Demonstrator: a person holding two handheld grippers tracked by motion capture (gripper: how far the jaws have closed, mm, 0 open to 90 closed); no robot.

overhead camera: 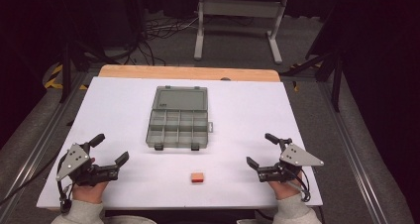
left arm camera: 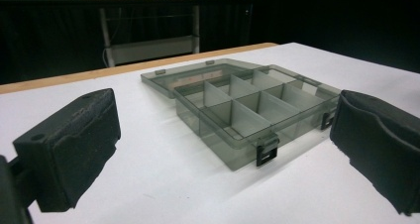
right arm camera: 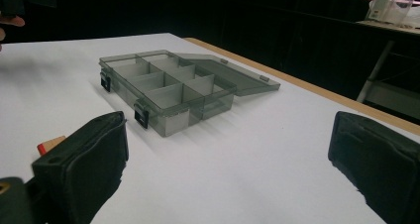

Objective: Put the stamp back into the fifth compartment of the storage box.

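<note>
Bare white table [overhead camera: 114, 110] surrounds the small orange block [overhead camera: 197, 178] near the front edge (open organizer box [overhead camera: 178, 118] beyond it); left gripper [overhead camera: 110, 148] and right gripper [overhead camera: 257, 149] flank it, well apart, both gaping empty

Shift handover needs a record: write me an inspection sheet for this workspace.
Surface: white table top, wooden strip at its far edge, no spills seen.
Job's things: grey compartment box, lid open flat toward the far side, compartments look empty; small orange block near the front edge, apart from the box.
Clutter: nothing seen.
Grippers: left tongs open, holding nothing, at the front left; right tongs open, holding nothing, at the front right.
Cables: one trails from each gripper; a loose tangle lies on the floor beyond the table.
Surroundings: dark room, white table frame behind, metal rails alongside.
</note>
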